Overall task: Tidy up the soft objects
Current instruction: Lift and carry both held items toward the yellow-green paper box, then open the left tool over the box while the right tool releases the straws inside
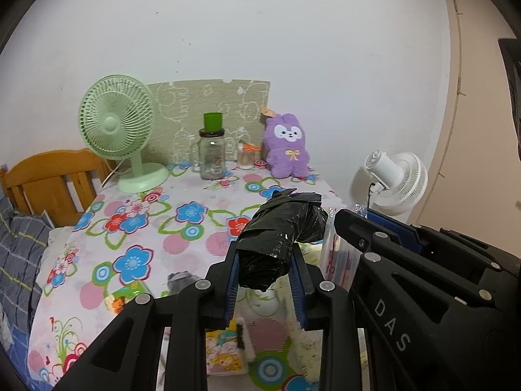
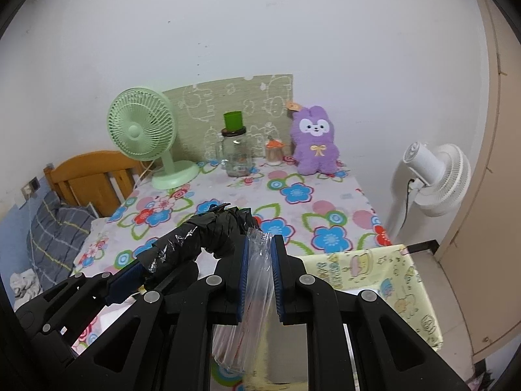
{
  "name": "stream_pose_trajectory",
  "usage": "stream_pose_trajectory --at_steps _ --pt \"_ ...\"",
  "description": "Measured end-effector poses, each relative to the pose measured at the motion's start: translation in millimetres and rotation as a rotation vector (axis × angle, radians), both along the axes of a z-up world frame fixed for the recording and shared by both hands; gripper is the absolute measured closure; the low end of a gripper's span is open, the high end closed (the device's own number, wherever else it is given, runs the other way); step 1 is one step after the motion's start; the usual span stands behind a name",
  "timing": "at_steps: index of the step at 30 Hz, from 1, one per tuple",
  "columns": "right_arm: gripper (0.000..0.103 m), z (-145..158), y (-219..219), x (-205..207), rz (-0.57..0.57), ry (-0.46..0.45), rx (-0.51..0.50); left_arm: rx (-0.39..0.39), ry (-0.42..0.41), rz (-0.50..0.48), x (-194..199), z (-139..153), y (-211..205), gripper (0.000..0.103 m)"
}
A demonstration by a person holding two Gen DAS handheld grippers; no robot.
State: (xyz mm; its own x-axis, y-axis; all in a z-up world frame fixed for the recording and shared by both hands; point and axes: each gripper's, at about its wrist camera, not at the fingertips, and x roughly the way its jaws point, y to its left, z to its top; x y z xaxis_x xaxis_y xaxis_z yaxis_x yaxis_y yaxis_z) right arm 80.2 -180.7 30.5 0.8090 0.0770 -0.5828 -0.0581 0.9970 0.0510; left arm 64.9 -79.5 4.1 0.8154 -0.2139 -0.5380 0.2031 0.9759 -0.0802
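Note:
My left gripper [image 1: 265,260] is shut on a roll of black plastic bags [image 1: 280,234], held above the near end of the table. The roll also shows in the right wrist view [image 2: 208,238], with the left gripper [image 2: 143,270] beneath it. My right gripper [image 2: 259,251] is shut on a clear plastic packet [image 2: 257,280] that hangs down between its blue pads. It appears in the left wrist view [image 1: 358,224] just right of the roll, packet [image 1: 335,257] beside it. A purple plush rabbit [image 1: 286,145] sits upright at the table's far edge.
The table has a flowered cloth [image 1: 146,228]. At the back stand a green fan [image 1: 120,130], a glass jar with a green cup on it [image 1: 211,150] and a small jar [image 1: 246,156]. A white fan [image 2: 436,176] stands right of the table. A yellow patterned box [image 2: 390,280] lies near right.

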Motion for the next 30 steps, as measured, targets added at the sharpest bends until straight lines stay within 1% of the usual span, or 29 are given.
stream_pose_trajectory --at_steps 11,30 --pt "0.086 -8.2 -31.7 1.6 -0.056 0.009 -0.008 0.007 0.013 -0.056 5.6 -8.5 -30.7 0.075" --pt "0.086 -45.2 -78.1 10.6 -0.140 0.090 -0.004 0.033 0.119 -0.136 22.0 -43.8 -78.1 0.075"
